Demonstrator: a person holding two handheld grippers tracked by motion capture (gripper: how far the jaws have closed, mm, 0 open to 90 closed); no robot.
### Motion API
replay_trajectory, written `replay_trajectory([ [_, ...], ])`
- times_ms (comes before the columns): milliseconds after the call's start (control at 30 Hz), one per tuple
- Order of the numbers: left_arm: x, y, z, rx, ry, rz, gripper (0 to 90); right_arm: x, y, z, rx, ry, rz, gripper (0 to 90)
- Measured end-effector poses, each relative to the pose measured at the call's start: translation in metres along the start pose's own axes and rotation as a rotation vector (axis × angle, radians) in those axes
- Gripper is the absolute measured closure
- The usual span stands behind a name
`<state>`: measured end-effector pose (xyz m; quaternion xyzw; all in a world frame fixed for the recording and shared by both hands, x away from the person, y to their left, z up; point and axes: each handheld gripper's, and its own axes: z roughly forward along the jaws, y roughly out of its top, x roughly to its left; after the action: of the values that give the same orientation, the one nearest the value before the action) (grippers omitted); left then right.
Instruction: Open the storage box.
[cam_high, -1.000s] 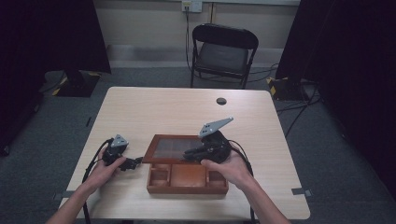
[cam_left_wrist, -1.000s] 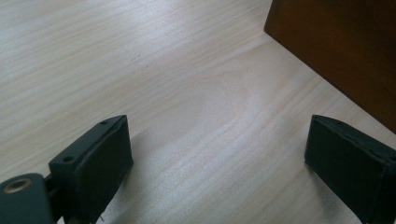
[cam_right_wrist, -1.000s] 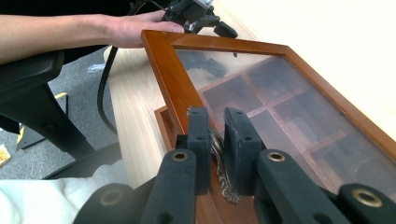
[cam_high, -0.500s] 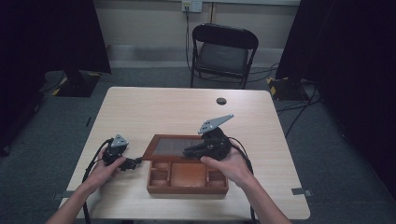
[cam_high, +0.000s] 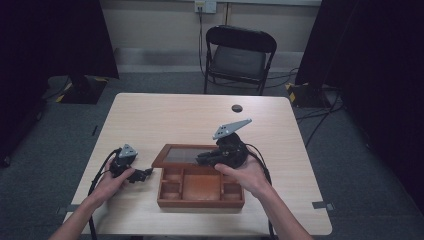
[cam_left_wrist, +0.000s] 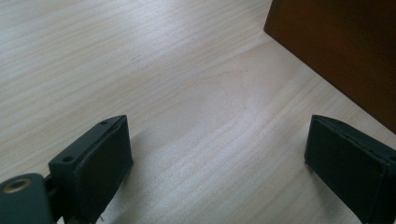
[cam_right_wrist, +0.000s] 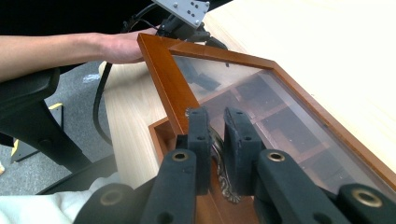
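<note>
lifting the glass lid (cam_right_wrist: 261, 100) of the wooden box (cam_high: 200, 192) near the table's (cam_high: 175, 117) front edge, the right gripper (cam_right_wrist: 215, 122) pinches its ornate clasp (cam_right_wrist: 223, 179); a slow, hinge-following swing suits. left gripper (cam_left_wrist: 215, 154) rests open beside the box.
</note>
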<state>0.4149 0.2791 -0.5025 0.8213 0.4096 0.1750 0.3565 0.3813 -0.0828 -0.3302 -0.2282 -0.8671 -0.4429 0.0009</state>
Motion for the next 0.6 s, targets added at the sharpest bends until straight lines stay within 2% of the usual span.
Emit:
replay_trajectory([
  [167,0.0008,0.0002,-0.0006,0.007,0.004,0.014,6.6,-0.001,0.0012,-0.0007,-0.005,-0.001,0.004,82.0],
  [600,0.0009,0.0002,-0.0005,0.007,0.003,0.014,6.6,-0.0052,0.0071,-0.0029,-0.013,0.001,0.018,82.0],
])
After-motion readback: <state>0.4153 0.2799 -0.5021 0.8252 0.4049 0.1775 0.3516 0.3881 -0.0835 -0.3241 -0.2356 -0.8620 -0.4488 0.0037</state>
